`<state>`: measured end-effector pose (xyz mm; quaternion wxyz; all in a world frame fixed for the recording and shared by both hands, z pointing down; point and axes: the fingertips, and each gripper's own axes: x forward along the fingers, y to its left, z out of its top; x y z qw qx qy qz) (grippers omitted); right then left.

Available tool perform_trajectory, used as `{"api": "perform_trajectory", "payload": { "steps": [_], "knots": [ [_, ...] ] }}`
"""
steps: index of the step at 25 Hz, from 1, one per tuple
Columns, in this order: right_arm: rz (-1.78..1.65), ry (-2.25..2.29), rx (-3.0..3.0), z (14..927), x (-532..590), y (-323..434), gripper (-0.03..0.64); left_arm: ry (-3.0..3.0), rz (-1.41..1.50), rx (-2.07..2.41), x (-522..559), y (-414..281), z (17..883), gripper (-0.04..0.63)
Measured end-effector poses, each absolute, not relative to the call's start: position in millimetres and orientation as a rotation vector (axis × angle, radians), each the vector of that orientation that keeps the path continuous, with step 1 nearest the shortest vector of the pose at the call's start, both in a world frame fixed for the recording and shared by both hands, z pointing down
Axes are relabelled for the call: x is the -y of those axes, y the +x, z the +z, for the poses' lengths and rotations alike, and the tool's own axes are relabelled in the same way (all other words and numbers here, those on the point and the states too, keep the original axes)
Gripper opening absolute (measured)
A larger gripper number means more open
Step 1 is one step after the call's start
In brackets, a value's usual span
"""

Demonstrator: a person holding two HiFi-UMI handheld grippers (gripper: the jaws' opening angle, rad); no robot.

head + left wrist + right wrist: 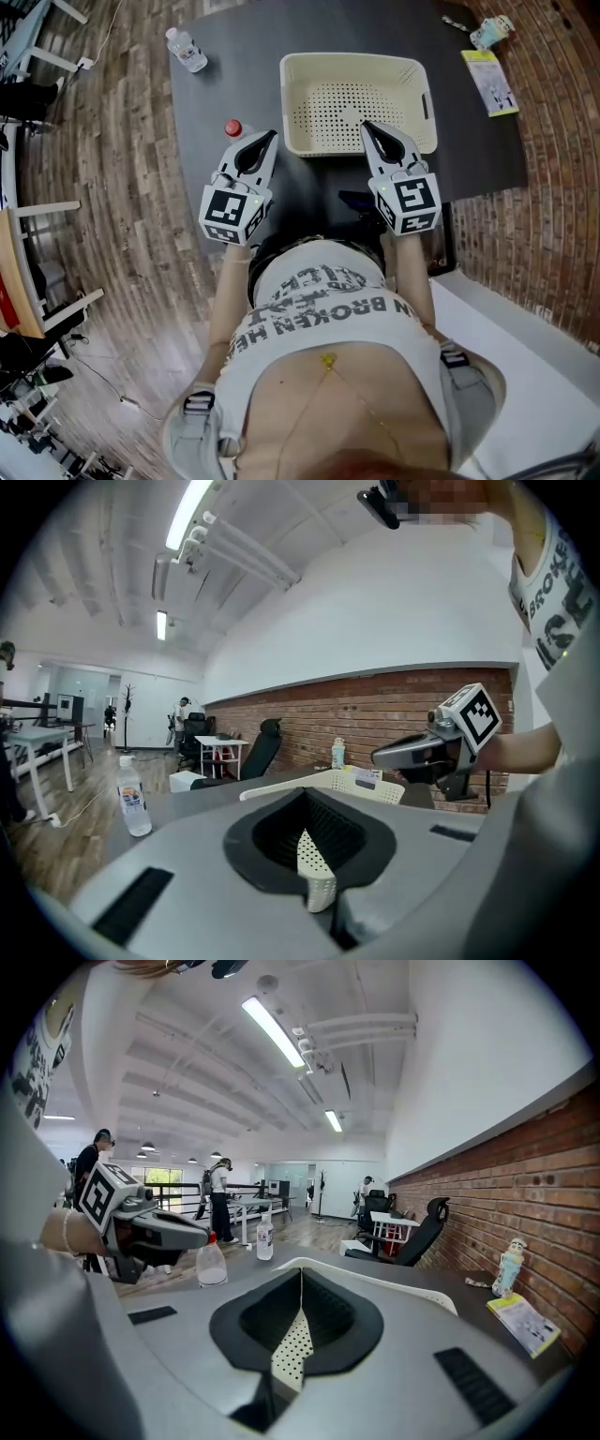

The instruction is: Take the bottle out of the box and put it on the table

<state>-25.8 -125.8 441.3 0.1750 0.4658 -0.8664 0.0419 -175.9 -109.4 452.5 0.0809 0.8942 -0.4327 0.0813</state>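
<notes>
Both the left gripper (267,139) and right gripper (367,127) are pressed together, empty. The red-capped bottle (232,128) stands just outside the left gripper's tip, clear of the box (412,70). I'd guess it's light, thin-walled and slick, so pinch it mid-body.

We log a yellow-green leaflet (489,82) lying flat at the far right, with a small patterned container (492,31) upright just beyond it. A brick wall (506,1185) runs along the right; wood-plank floor (112,150) spreads to the left. Far back we see a black office chair (417,1232) beside a white desk (389,1221), and a person (219,1199) standing left of them. Strip lights (278,1030) overhead are lit.
</notes>
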Motion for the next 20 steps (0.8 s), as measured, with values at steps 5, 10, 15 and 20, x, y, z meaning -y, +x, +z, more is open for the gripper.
{"api": "perform_trajectory", "payload": {
  "steps": [5, 10, 15, 20],
  "knots": [
    [0.122, 1.296, 2.476, 442, 124, -32, 0.009, 2.666, 0.215, 1.223, 105, -154, 458, 0.006],
    [0.132, 1.274, 2.506, 441, 120, -38, 0.009, 2.687, 0.198, 1.190, 102, -141, 452, 0.006],
    [0.143, 1.257, 2.588, 429, 117, -50, 0.009, 2.704, 0.176, 1.164, 100, -132, 440, 0.006],
    [0.078, 1.219, 2.704, 403, 107, -69, 0.008, 2.736, 0.138, 1.175, 97, -129, 414, 0.006]
  ]
}}
